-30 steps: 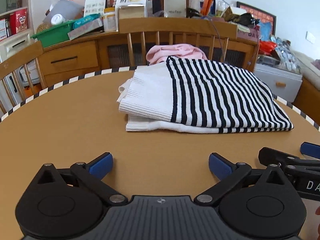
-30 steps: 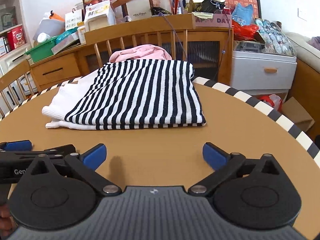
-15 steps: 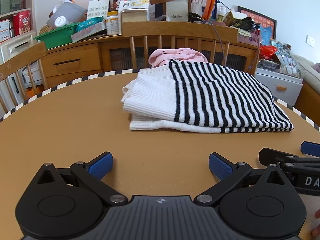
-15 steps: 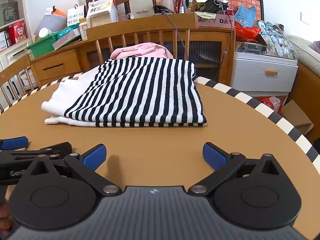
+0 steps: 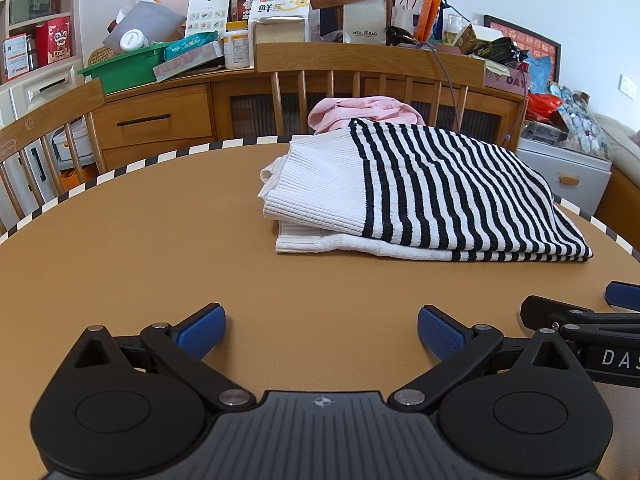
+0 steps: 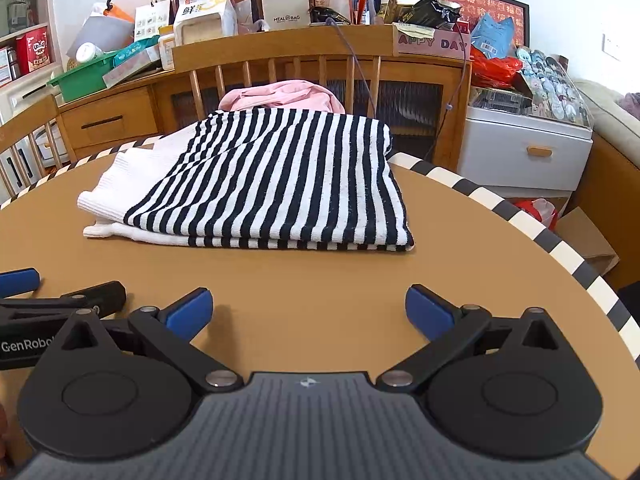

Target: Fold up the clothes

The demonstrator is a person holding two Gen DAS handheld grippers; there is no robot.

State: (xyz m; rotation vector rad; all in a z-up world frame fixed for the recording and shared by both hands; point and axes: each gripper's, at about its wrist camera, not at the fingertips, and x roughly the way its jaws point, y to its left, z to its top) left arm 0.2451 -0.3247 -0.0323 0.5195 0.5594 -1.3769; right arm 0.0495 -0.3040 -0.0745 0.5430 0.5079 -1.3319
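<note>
Looking along the left gripper [image 5: 322, 330], we found its blue-padded jaws spread wide and holding nothing, low in the frame over bare tabletop. The right gripper [image 6: 308, 310] stood the same, jaws apart and empty, and its black linkage showed at the lower right edge of the left view, so the two sat side by side.

The black-and-white striped knit sweater with plain white ribbed sleeves [image 5: 432, 188] lay folded in a flat rectangle, centre-right in the left view and centre in the right view, well apart from both grippers. Its layers were stacked, edges roughly flush along the near side; we judged the fold finished or nearly so.

It sat on the round tan table with a black-and-white checked rim [image 5: 140, 248], toward the far edge, probably to leave working room nearer us.

A crumpled pink garment [image 5: 360, 110] lay just behind the sweater, upper centre, before a wooden spindle-back chair [image 6: 280, 60]. We judged it the likely next piece.

Both tools pointed level toward the sweater, tilted slightly down.
</note>
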